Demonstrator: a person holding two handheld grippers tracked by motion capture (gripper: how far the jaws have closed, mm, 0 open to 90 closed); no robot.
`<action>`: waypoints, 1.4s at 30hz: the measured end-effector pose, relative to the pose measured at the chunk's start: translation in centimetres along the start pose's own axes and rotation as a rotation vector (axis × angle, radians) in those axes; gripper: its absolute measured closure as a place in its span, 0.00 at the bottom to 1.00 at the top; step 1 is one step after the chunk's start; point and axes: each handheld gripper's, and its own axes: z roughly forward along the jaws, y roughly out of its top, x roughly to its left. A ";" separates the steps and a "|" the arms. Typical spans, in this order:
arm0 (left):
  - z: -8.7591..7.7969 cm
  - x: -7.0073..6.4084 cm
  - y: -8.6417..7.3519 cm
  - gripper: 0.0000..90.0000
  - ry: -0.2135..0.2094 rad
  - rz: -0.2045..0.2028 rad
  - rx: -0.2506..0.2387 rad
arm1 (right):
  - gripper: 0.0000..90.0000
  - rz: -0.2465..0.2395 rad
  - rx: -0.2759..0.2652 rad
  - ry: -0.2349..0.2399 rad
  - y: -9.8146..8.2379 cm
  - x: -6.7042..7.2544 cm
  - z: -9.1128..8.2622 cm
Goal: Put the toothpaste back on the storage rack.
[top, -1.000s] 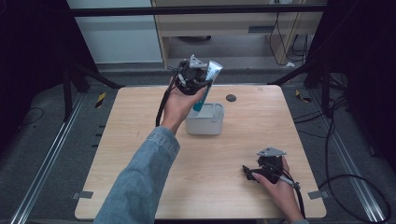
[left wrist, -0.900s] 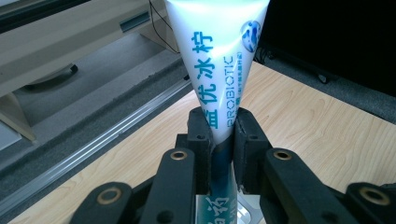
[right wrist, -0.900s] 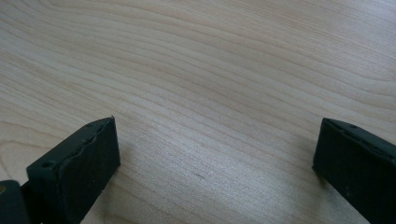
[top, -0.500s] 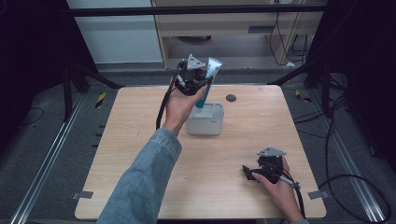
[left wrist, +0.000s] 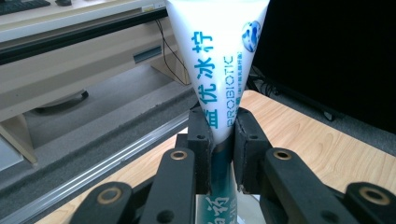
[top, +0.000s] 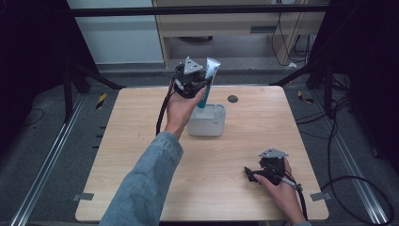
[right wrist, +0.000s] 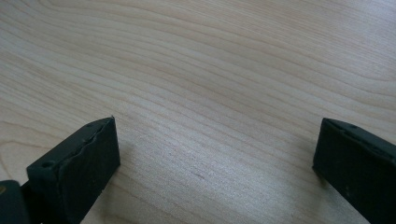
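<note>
A large rectangular light wooden table [top: 141,141] stood in front of me, with dark floor and a pale cabinet beyond its far edge. My left forearm, in a blue denim sleeve [top: 146,188], reached forward and up across the table from the near edge.

Near the middle of the table's far half sat a small white rectangular plastic box [top: 209,123], open at the top. A small dark round disc [top: 232,99] lay on the wood just beyond it, toward the far edge and apart from the box.

My left gripper [top: 200,87] was raised above the box. Its two black jaws were clamped on a white plastic toothpaste tube with teal lettering [left wrist: 219,60], pressing its narrow part from both sides. The tube stood nearly upright, its wide flat crimped end uppermost and its teal lower part pointing down toward the box. In the left gripper view, the tube rose between the jaws, and the table's edge showed behind it. I could not tell whether the tube's lower end touched the box.

My right gripper [top: 251,175] rested low near the table's near right corner, well apart from the box. In the right gripper view, its two black jaws stood wide apart over bare wood grain, holding nothing.
</note>
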 end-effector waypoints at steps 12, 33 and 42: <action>1.5 0.0 -1.1 0.87 -0.010 -0.031 -0.015 | 0.01 0.001 0.003 0.000 0.0 0.0 0.0; 3.3 0.6 -4.7 0.87 0.010 -0.082 -0.013 | 0.01 0.000 0.003 0.000 0.0 0.0 0.0; 4.0 0.7 -6.3 0.87 0.007 -0.095 0.006 | 0.01 -0.001 0.002 -0.001 0.0 0.0 0.0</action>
